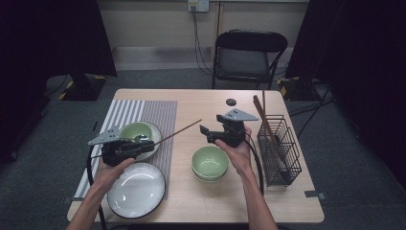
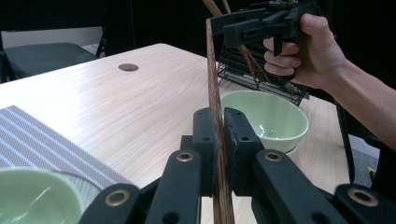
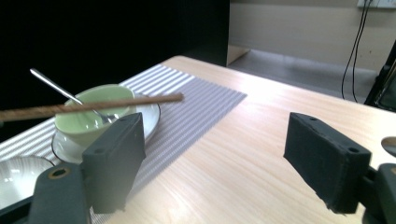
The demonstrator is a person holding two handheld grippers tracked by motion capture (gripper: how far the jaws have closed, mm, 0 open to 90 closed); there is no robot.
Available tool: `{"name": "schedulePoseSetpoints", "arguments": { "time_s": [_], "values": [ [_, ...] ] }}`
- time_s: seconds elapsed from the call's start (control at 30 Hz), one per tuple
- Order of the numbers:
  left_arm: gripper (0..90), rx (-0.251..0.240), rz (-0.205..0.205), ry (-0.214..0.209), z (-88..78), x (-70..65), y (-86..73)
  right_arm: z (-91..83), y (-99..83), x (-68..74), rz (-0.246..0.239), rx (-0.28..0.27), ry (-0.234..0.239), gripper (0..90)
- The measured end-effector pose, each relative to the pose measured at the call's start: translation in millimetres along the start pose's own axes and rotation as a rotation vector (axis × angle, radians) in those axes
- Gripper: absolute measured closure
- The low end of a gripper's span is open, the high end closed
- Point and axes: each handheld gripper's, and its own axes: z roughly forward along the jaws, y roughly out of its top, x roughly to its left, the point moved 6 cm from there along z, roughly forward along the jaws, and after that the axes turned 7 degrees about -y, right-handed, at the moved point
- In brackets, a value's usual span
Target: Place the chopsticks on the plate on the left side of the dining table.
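Note:
My left gripper (image 1: 152, 143) is shut on a brown chopstick (image 1: 179, 131), which juts up and to the right over the table. In the left gripper view the chopstick (image 2: 212, 70) stands pinched between both pads of that gripper (image 2: 219, 116). My right gripper (image 1: 207, 134) hangs open above a green bowl (image 1: 209, 163), jaws facing left toward the chopstick's tip. In the right gripper view the jaws of that gripper (image 3: 215, 128) stand wide with nothing between them, and the chopstick (image 3: 93, 106) crosses at the left.
A second green bowl (image 1: 136, 130) with a spoon (image 3: 56, 86) sits on a saucer on the striped placemat (image 1: 153, 112). A dark-rimmed white plate (image 1: 136, 189) lies at the front left. A black wire basket (image 1: 280, 151) with chopsticks stands at the right. A chair (image 1: 249, 55) stands behind the table.

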Motion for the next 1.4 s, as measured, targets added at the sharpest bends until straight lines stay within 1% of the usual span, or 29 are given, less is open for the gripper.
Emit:
{"name": "schedulePoseSetpoints", "arguments": {
  "time_s": [0.07, 0.1, 0.13, 0.17, 0.2, 0.27, 0.3, 0.33, 0.37, 0.4, 0.43, 0.47, 0.5, 0.53, 0.57, 0.63, 0.73, 0.8, 0.83, 0.9, 0.97, 1.03, 1.1, 1.13, 1.23, 1.27, 1.3, 1.37, 1.4],
  "values": [
    [84.1, -0.028, -0.022, -0.005, -5.3, 1.1, -3.3, 0.1, -4.4, -3.2, 0.004, 0.013, -0.005, 20.9],
    [84.1, -0.019, -0.026, 0.005, -7.2, 1.9, -6.3, 0.1, -6.9, -4.9, 0.010, 0.023, -0.002, 22.0],
    [84.1, 0.004, -0.016, 0.019, -8.5, 2.8, -9.7, 0.5, -9.9, -7.0, 0.014, 0.036, -0.005, 21.8],
    [84.1, 0.015, -0.016, 0.024, -10.0, 3.5, -12.5, 0.9, -12.5, -9.5, 0.017, 0.043, -0.011, 21.8],
    [84.1, 0.014, -0.023, 0.021, -11.6, 3.5, -14.4, 1.1, -15.3, -12.1, 0.020, 0.049, -0.014, 21.8],
    [84.1, 0.040, -0.012, 0.036, -16.0, 5.5, -19.2, 1.5, -20.6, -16.0, 0.031, 0.063, -0.013, 21.5],
    [84.1, 0.038, -0.020, 0.035, -17.0, 6.0, -20.4, 2.1, -23.9, -18.0, 0.029, 0.070, -0.018, 21.5],
    [84.1, 0.041, -0.023, 0.041, -18.8, 6.8, -22.1, 2.6, -26.1, -19.2, 0.028, 0.079, -0.020, 21.5],
    [84.1, 0.054, -0.018, 0.054, -21.5, 8.8, -24.2, 3.3, -28.7, -20.5, 0.024, 0.090, -0.024, 21.5],
    [84.1, 0.041, -0.037, 0.049, -24.8, 10.3, -26.3, 3.9, -31.2, -22.0, 0.019, 0.098, -0.031, 21.5],
    [84.1, 0.037, -0.042, 0.051, -26.8, 11.5, -28.0, 4.8, -34.1, -23.5, 0.018, 0.106, -0.034, 21.6],
    [84.1, 0.049, -0.042, 0.068, -30.1, 13.5, -31.7, 5.6, -35.9, -24.0, 0.020, 0.115, -0.036, 21.6],
    [84.1, 0.061, -0.038, 0.076, -32.3, 14.9, -34.9, 7.1, -38.9, -25.8, 0.006, 0.124, -0.048, 21.7],
    [84.1, 0.060, -0.044, 0.077, -33.7, 15.3, -37.0, 8.0, -41.2, -26.8, 0.006, 0.128, -0.057, 22.1],
    [84.1, 0.062, -0.049, 0.083, -35.4, 16.0, -39.8, 9.1, -42.7, -27.5, 0.007, 0.131, -0.056, 22.1],
    [84.2, 0.077, -0.052, 0.095, -39.7, 18.3, -44.9, 12.0, -45.7, -31.2, 0.013, 0.135, -0.064, 21.8],
    [84.1, 0.086, -0.063, 0.107, -43.9, 21.6, -51.2, 15.5, -50.2, -36.4, 0.023, 0.143, -0.079, 21.7],
    [84.1, 0.084, -0.062, 0.109, -45.1, 22.4, -53.5, 18.4, -54.4, -40.0, 0.020, 0.156, -0.089, 21.6],
    [84.1, 0.096, -0.060, 0.113, -45.9, 22.9, -54.8, 19.6, -56.2, -41.8, 0.021, 0.163, -0.092, 21.6],
    [84.1, 0.104, -0.068, 0.116, -46.5, 23.6, -59.5, 22.2, -59.7, -45.9, 0.027, 0.176, -0.100, 21.6],
    [84.1, 0.120, -0.067, 0.130, -47.4, 26.8, -65.0, 23.9, -61.4, -48.3, 0.027, 0.188, -0.098, 21.6],
    [84.1, 0.121, -0.081, 0.134, -47.8, 29.0, -69.3, 24.5, -63.7, -51.7, 0.026, 0.203, -0.106, 21.3],
    [84.1, 0.124, -0.074, 0.141, -48.5, 30.1, -69.8, 25.3, -66.4, -54.7, 0.031, 0.214, -0.107, 21.1],
    [84.1, 0.117, -0.072, 0.139, -48.8, 29.5, -68.9, 26.1, -68.1, -56.8, 0.026, 0.220, -0.113, 21.0],
    [84.1, 0.133, -0.064, 0.139, -50.0, 29.0, -70.1, 28.1, -74.2, -61.9, 0.038, 0.236, -0.111, 19.9],
    [84.1, 0.130, -0.071, 0.142, -49.6, 29.2, -71.0, 28.9, -76.4, -63.2, 0.039, 0.244, -0.113, 19.7],
    [84.1, 0.137, -0.067, 0.145, -50.3, 30.2, -71.5, 29.9, -79.2, -64.7, 0.037, 0.253, -0.116, 19.7],
    [84.1, 0.135, -0.072, 0.148, -50.8, 32.0, -72.2, 30.8, -82.2, -66.4, 0.042, 0.263, -0.112, 19.7],
    [84.1, 0.126, -0.079, 0.155, -50.9, 34.3, -72.6, 31.0, -83.2, -67.1, 0.042, 0.264, -0.117, 19.8]
  ]
}}
